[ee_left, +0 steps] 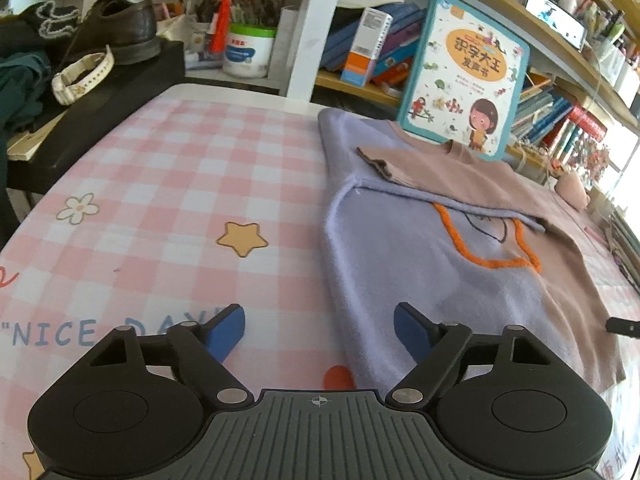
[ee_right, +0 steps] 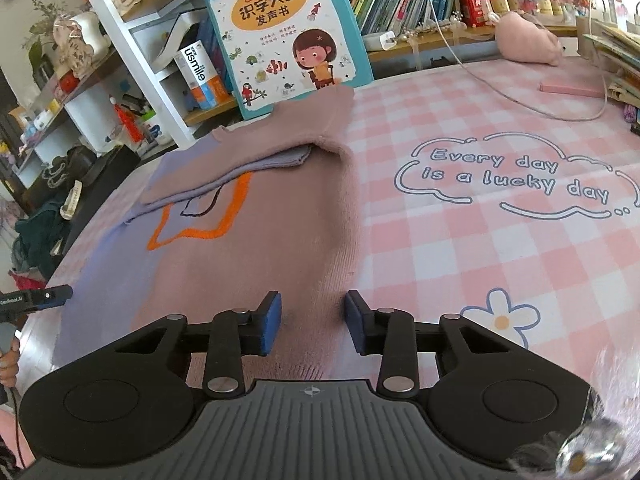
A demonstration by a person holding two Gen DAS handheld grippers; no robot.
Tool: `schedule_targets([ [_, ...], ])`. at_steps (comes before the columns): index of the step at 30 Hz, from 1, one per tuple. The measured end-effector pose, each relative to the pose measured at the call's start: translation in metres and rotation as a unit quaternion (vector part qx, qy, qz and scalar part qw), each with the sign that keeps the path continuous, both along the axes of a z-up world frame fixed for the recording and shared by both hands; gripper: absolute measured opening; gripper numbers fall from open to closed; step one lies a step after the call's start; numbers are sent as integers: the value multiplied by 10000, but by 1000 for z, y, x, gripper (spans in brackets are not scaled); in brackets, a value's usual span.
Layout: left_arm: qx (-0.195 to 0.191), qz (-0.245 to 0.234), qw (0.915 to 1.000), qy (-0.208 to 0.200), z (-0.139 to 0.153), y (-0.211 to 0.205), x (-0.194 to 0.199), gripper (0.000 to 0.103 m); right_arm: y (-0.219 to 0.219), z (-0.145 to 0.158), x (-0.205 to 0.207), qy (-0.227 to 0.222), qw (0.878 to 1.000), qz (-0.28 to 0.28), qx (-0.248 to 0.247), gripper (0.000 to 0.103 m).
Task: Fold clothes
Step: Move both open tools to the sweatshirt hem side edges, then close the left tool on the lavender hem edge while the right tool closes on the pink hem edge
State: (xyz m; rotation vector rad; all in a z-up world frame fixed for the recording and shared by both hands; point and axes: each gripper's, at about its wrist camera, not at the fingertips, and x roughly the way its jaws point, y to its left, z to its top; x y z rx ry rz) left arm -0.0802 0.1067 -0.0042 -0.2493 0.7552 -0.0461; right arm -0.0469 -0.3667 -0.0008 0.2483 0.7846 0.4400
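— Progress check: how far is the fold?

— Partway, I'd judge. The sweater (ee_left: 432, 280), lilac and dusty pink with an orange outline stitched on it, lies flat on the pink checked tablecloth (ee_left: 180, 184), its collar end just in front of the children's book (ee_left: 464, 76). Both sleeves look laid across the chest already, pink one on top.

— And your tongs?

— My left gripper (ee_left: 319, 330) hangs wide open over the sweater's near lilac edge, holding nothing. My right gripper (ee_right: 313, 322) is also open and empty, fingers straddling the pink side near the hem; whether its pads touch the knit I can't quite tell.

— What's left?

— Bringing the hem up towards the collar, I reckon.
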Motion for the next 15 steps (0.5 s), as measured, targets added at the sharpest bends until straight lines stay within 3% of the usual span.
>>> schedule_targets([
  [2, 15, -55, 10000, 1, 0, -4, 2, 73, 1, -1, 1, -31, 10000, 37, -69, 22],
  [4, 12, -92, 10000, 4, 0, -8, 3, 59, 2, -1, 2, -44, 9999, 73, -94, 19],
  [6, -105, -151, 9998, 21, 0, -10, 6, 33, 3, -2, 4, -25, 9999, 98, -46, 16],
  [8, -369, -238, 9990, 33, -1, -10, 9, 23, 3, 1, 4, -102, 9998, 153, 107, 15],
  [12, -627, -326, 9974, -130, 7, -15, 7, 19, 2, 8, 2, -266, 9984, 265, 425, 15],
  [15, -513, -357, 9980, -6, 9, -19, 7, 18, 2, 10, 3, -284, 9977, 319, 519, 15],
])
